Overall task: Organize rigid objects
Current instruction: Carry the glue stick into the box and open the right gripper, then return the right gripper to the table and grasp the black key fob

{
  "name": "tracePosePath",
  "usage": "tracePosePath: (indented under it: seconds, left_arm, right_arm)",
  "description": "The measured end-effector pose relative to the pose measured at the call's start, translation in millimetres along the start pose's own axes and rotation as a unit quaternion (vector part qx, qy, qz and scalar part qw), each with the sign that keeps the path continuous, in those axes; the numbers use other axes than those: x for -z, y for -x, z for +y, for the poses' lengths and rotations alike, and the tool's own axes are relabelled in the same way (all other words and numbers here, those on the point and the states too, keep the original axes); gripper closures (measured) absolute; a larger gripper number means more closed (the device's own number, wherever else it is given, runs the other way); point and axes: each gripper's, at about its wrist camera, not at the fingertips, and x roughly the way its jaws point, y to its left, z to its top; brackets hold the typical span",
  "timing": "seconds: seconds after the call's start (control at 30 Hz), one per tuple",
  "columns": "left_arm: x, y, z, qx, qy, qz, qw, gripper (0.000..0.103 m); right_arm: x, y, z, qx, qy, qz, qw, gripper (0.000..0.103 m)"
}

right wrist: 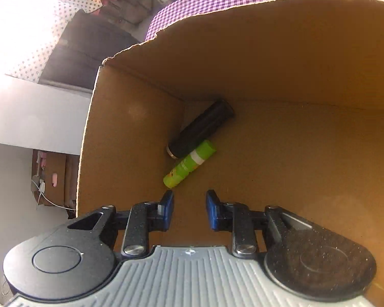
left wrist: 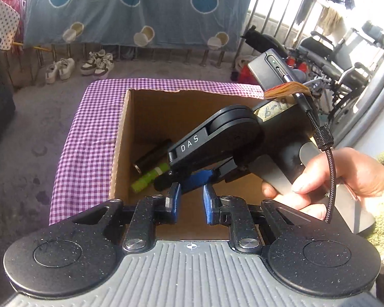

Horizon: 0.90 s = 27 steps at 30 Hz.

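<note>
An open cardboard box stands on a purple checked cloth. On its floor lie a black cylinder and a green tube, side by side near the far left corner; both also show in the left wrist view, the cylinder and the tube. My right gripper is open and empty, inside the box just short of the green tube. It shows in the left wrist view reaching down into the box, held by a hand. My left gripper is open and empty above the box's near edge.
Shoes stand on the concrete floor beyond the cloth, under a hanging blue sheet. A wheelchair and a metal railing are at the right. A dark cabinet stands left of the box.
</note>
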Motion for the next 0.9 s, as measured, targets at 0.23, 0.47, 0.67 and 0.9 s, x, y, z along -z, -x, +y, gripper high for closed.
tracePosePath:
  seconds: [0.23,0.47,0.67,0.9]
  left_arm:
    - [13.3,39.2,-3.5,0.026,-0.001,-0.04,0.9989,0.063]
    - [43.5,79.7,-27.8,0.072,-0.042,-0.069,0.9941,0.037]
    - [80.8,67.7,-56.4,0.12,-0.089,-0.031,0.9884,0.026]
    - [124.1,12.4,-110.4,0.145,-0.142,0.044,0.9782,0.033]
  right_arm:
    - [25.3,69.8,1.7,-0.034,0.016,-0.075,0.996,0.036]
    - [122.3,163.5,-15.3,-0.101,0.013,-0.186,0.977,0.036]
    - [239.2,186.5,-86.6,-0.103,-0.058,-0.292,0.949,0.036]
    - [309.2,130.0,-157.9,-0.083,-0.204,-0.293,0.93,0.049]
